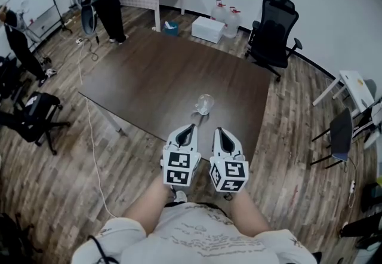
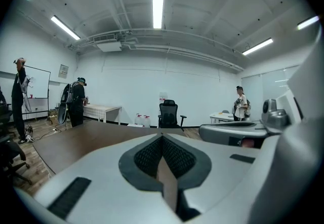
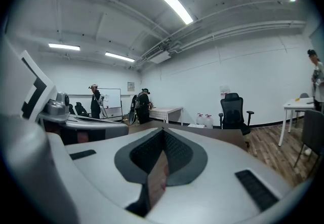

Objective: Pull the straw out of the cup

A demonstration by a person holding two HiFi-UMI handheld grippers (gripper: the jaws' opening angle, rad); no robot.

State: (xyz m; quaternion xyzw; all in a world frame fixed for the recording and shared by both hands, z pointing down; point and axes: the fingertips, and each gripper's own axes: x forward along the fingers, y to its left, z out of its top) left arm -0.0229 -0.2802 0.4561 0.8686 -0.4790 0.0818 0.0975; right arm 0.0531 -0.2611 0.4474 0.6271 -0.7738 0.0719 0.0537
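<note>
Hovering side by side, the left gripper (image 1: 190,128) and right gripper (image 1: 219,131) have jaws together, empty, near the cup (image 1: 205,103) on the surface (image 1: 161,71).

The table (image 1: 161,77) is plain dark brown, and the floor (image 1: 59,197) runs in grey-brown planks. The left gripper (image 1: 191,128) and right gripper (image 1: 217,131) are white, each marked with black-and-white squares (their pads (image 2: 149,157) a dark grey mesh). The cup (image 1: 205,103) is clear. The office chair (image 1: 273,36) is black.
</note>
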